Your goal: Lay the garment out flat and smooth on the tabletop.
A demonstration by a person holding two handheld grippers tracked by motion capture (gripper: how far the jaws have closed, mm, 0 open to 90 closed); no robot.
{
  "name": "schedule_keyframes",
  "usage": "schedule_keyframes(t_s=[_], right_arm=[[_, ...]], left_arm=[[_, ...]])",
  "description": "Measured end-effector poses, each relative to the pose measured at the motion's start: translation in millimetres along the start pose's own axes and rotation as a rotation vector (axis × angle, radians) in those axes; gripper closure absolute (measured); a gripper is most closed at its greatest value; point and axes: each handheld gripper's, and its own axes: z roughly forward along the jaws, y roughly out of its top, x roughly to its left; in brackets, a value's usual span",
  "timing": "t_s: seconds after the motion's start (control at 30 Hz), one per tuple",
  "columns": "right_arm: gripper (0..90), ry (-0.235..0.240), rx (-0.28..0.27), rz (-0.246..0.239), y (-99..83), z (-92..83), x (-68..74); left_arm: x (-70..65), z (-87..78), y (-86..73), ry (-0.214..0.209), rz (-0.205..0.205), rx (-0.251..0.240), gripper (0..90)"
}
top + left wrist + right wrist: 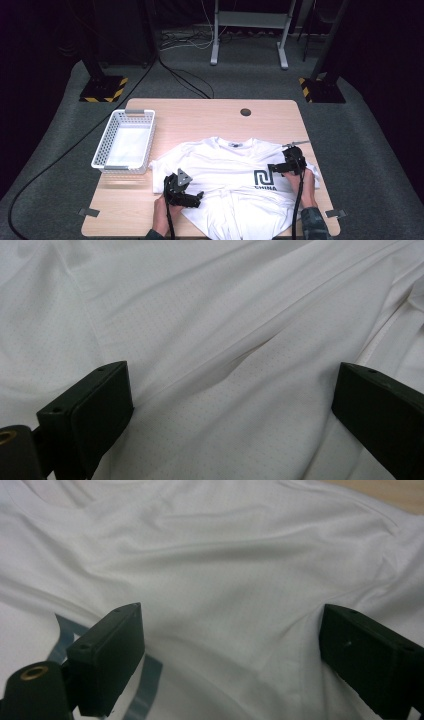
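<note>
While both grippers (186,192) (286,166) hover spread-jawed, hands flank the white T-shirt (225,170).

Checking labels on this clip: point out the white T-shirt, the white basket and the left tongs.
white T-shirt (220,160), high view, on the chest fabric.
white basket (101,149), high view, on its left wall.
left tongs (196,198), high view, midway between the jaw tips.

The white T-shirt (235,172) carries a dark logo (263,177) on its chest, shaped like a squared "N" or a similar angular mark. Beneath it stands a small word that seems to read "CHINA", though the high view is too coarse for certainty.
</note>
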Motion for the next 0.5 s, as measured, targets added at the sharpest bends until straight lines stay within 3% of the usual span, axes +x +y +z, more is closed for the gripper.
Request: schedule_keyframes(t_s=[0.07,0.17,0.23,0.33,0.37,0.5], right_arm=[[10.0,0.02,-0.014,-0.016,6.9,6.7,3.7],[10.4,0.052,0.004,-0.095,15.4,14.4,14.8],[14.2,0.055,-0.029,-0.102,16.1,6.0,15.0],[16.6,0.017,-0.084,-0.067,11.1,-13.3,5.7],[17.2,-0.028,-0.096,-0.031,5.0,-26.1,-3.6],[19.0,-0.084,-0.078,0.031,-17.2,-40.1,-27.8]], left_arm=[[0.0,0.0,0.0,0.0,0.0,0.0,2.7],[0.0,-0.1,-0.1,0.0,-0.001,0.0,2.7],[0.3,-0.4,-0.4,0.001,0.001,0.001,2.7],[0.4,-0.7,-0.6,0.002,0.0,0.001,2.7],[0.4,-0.7,-0.6,0.003,0.0,0.001,2.7],[0.4,-0.8,-0.7,0.004,-0.001,0.001,2.8]])
